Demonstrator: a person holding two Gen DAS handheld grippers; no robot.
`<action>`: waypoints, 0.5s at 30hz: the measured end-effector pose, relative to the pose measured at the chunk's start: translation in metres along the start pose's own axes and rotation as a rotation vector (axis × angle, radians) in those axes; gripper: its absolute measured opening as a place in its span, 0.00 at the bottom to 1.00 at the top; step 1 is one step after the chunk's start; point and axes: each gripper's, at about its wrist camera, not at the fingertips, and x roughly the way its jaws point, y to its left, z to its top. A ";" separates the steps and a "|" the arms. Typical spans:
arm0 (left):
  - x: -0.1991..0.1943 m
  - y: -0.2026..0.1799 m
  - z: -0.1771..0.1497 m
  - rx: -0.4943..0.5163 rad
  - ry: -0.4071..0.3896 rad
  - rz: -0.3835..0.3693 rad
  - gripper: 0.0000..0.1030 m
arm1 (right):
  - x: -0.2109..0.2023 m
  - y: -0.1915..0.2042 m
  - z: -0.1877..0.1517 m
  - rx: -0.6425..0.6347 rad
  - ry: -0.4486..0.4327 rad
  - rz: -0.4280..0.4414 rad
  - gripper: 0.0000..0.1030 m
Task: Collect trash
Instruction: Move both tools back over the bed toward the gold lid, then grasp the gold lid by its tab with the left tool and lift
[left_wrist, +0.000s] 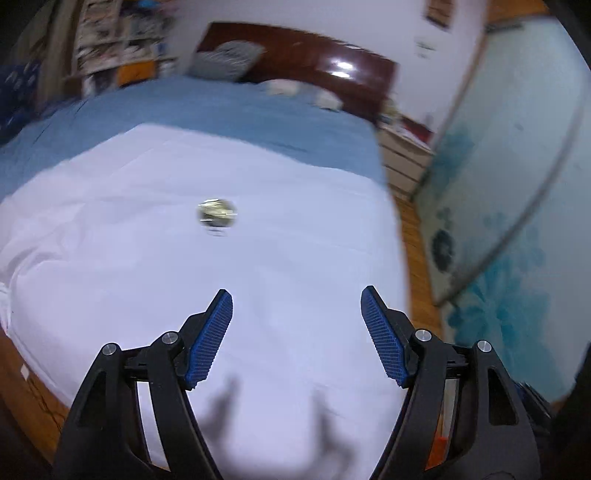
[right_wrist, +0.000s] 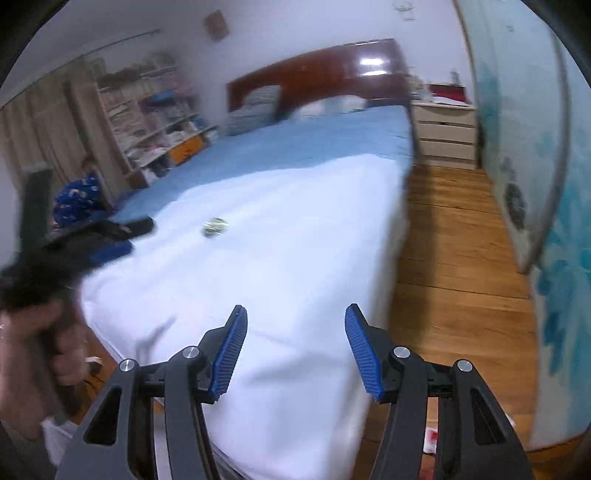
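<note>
A small crumpled shiny piece of trash (left_wrist: 217, 216) lies on the white sheet of the bed (left_wrist: 110, 240); the right wrist view shows the trash (right_wrist: 215, 226) farther off on the bed (right_wrist: 295, 258). My left gripper (left_wrist: 297, 299) hangs over the near part of the bed, open, nothing between its blue pads, well short of the trash. My right gripper (right_wrist: 295, 312) is open too and holds nothing, above the bed's near corner. In the right wrist view the left gripper (right_wrist: 110, 236) is a dark blur at the left, with a hand (right_wrist: 40, 332) on its grip.
A blue cover (right_wrist: 295, 144) lies over the far half of the bed, with pillows (right_wrist: 255, 107) at the dark wooden headboard (right_wrist: 325, 70). A nightstand (right_wrist: 445, 133) and a teal patterned sliding door (right_wrist: 535, 166) stand right of the wooden floor (right_wrist: 461, 258). Shelves (right_wrist: 147, 110) line the left wall.
</note>
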 end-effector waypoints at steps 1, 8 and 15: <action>0.015 0.017 0.005 -0.027 0.013 0.006 0.70 | 0.011 0.013 0.003 0.000 0.003 0.015 0.55; 0.115 0.076 0.032 -0.192 0.096 -0.052 0.70 | 0.080 0.079 0.014 -0.007 0.050 0.035 0.55; 0.172 0.083 0.060 -0.223 0.118 -0.037 0.70 | 0.135 0.091 0.036 0.000 0.040 -0.004 0.55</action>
